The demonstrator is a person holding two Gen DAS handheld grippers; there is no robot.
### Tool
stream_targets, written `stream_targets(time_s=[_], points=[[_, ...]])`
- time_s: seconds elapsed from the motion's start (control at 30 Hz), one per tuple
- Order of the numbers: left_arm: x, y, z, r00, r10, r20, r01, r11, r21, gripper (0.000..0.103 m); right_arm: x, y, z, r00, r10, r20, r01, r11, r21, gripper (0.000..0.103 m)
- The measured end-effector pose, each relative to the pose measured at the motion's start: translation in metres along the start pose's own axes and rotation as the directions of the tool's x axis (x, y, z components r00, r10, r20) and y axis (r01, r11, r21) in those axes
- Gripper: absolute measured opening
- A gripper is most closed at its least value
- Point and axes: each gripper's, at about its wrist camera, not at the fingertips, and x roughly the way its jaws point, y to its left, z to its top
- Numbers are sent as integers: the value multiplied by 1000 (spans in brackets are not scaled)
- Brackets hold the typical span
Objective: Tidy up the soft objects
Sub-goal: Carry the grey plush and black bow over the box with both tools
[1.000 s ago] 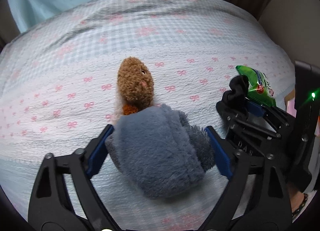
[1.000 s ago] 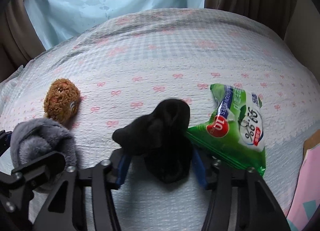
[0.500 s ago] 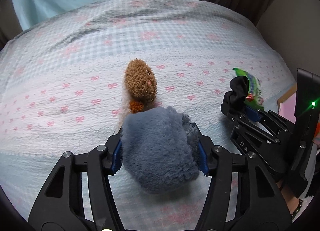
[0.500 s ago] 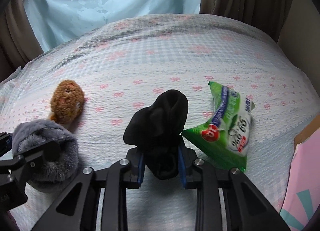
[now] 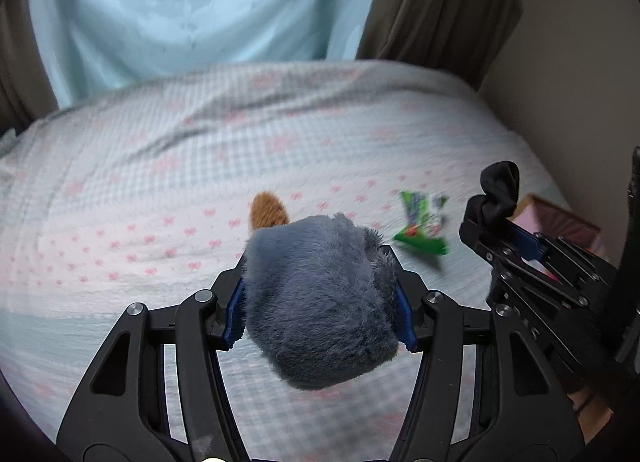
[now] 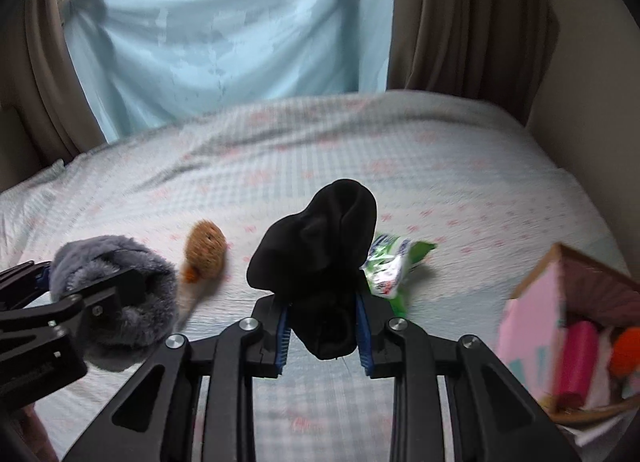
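My left gripper (image 5: 320,302) is shut on a grey fluffy plush (image 5: 320,302) and holds it above the bed; it also shows in the right wrist view (image 6: 112,294). My right gripper (image 6: 322,332) is shut on a black sock (image 6: 320,246), lifted off the bed; the sock also shows in the left wrist view (image 5: 498,192). A brown plush toy (image 6: 204,248) lies on the bedspread between them, and shows partly behind the grey plush in the left wrist view (image 5: 268,214). A green wipes packet (image 6: 394,266) lies behind the sock, also in the left wrist view (image 5: 422,222).
A pink box (image 6: 536,322) holding several items stands at the bed's right edge. The bedspread (image 5: 160,190) is pale with pink bows. A blue curtain (image 6: 224,30) and brown drapes (image 6: 468,22) hang behind the bed.
Both grippers closed on their objects and lifted them up and back from the bed. The pink box has come into the right wrist view.
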Motion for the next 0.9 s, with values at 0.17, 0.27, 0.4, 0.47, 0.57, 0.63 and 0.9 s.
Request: stream_targets(time_s=[0.17,0.27,0.4,0.47,0.57,0.63,0.9], points=[[-57,-28,20,998,-36,52,34,999,33,54,-81,-8,15,999,-32,42,31,999,32,25],[-87,-46,29,996,-60,61,57,997,48,54,-120,-15,20,997,-59,56,56,997,56,25],[-116,-69,34,993,-98,59,94,994,61,54,-171,-30,22,993,-105,61,99,991,93,25],[-129,-86,36,991,-120,59,115,990,76,54,-194,-42,22,989,-132,63,124,986,115,25],[-142,-111,39,987,-147,59,141,985,99,54,-221,-62,21,984,-168,61,157,976,149,25],[-149,-135,42,984,-170,60,162,979,121,54,-232,-76,21,980,-192,59,180,970,164,25],[-151,-222,49,973,-228,34,219,962,164,54,-268,-154,13,969,-245,28,232,946,228,25]])
